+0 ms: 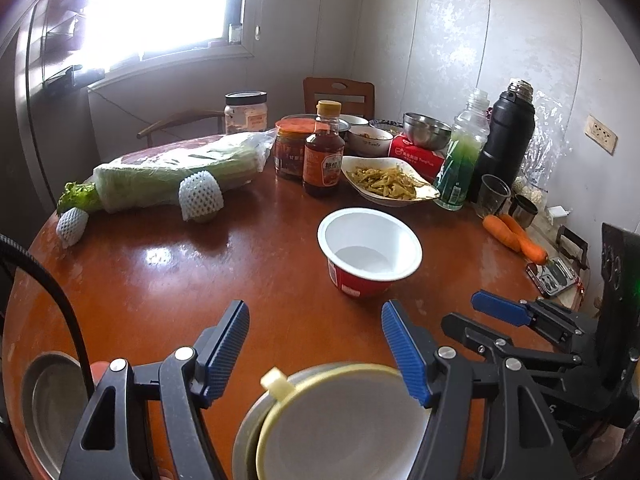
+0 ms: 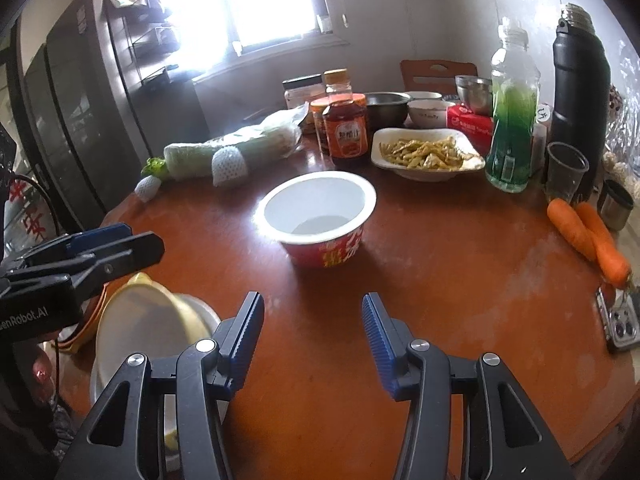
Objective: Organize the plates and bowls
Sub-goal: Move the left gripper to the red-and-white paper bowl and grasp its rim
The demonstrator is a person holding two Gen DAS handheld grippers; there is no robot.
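A red paper bowl with a white inside (image 1: 370,250) (image 2: 320,216) stands upright and empty in the middle of the round wooden table (image 1: 160,280). My left gripper (image 1: 314,340) is open above a yellow-rimmed white bowl (image 1: 344,428) (image 2: 140,328) that rests in a steel bowl at the near edge. My right gripper (image 2: 314,336) is open and empty, a short way in front of the red bowl; it also shows in the left wrist view (image 1: 472,316). A steel plate (image 1: 52,408) lies at the near left edge.
At the back stand a white dish of food (image 1: 390,182), sauce bottle (image 1: 323,152), jars, steel and ceramic bowls, green bottle (image 1: 460,156) and black flask (image 1: 506,136). Wrapped cabbage (image 1: 172,172) lies at left. Carrots (image 2: 588,236) and a phone (image 2: 620,324) lie at right.
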